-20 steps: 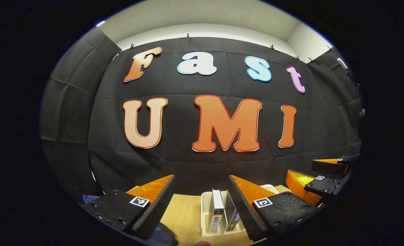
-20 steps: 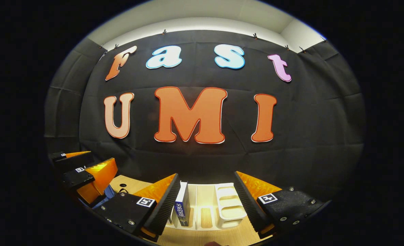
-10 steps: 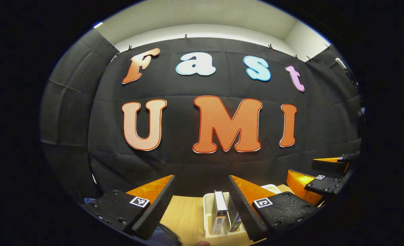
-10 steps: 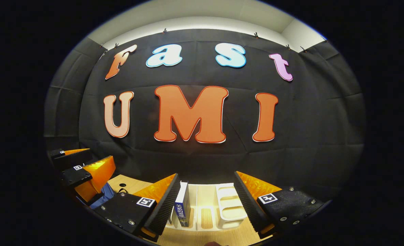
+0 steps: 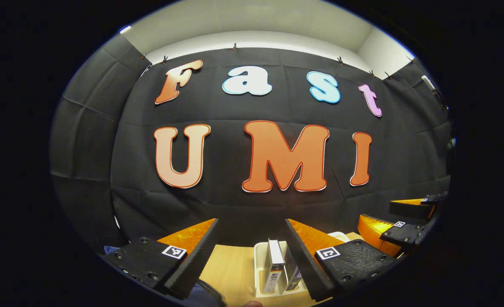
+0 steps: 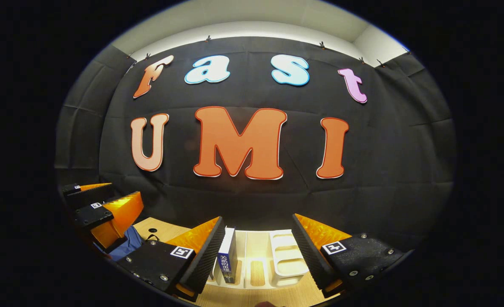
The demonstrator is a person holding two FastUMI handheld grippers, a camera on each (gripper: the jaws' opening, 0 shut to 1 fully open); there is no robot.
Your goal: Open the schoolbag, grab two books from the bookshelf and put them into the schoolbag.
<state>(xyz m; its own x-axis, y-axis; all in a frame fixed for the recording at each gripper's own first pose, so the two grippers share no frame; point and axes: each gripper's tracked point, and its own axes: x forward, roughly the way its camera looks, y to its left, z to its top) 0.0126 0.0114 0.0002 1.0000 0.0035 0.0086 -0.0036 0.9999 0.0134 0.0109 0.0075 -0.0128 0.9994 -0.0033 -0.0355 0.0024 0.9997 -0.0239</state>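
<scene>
left gripper (image 5: 252,238): i am holding it high, low in the middle of the left gripper view. its fingers are standing wide apart with nothing between them.
right gripper (image 6: 258,236): i am holding it high too, low in the middle of the right gripper view. its fingers are wide apart and holding nothing.
bookshelf (image 6: 286,256): the white rack is sitting on the wooden table (image 5: 230,273), at the bottom of both views, down past the fingertips.
books: in the left gripper view i am counting two books standing in the rack, a white book (image 5: 274,265) and a darker one (image 5: 293,275) just beside it, partly hidden by my finger. in the right gripper view i am seeing one blue book (image 6: 227,258) close beside my left-hand finger. i cannot tell if it is one of those same two.
schoolbag (image 6: 126,246): a bit of blue cloth is peeking out at the lower left of the right gripper view. i am guessing that is the bag. i cannot tell if it is open.
step: i am thinking the bag comes first, and i am only getting ready.
doing it well: i am tipping both grippers down so i can see the bag, then finding the zip pull. one gripper is holding the cloth and the other is pulling slowly along the zip.
count: two grippers, one rack, one bag, two books for sure.
</scene>
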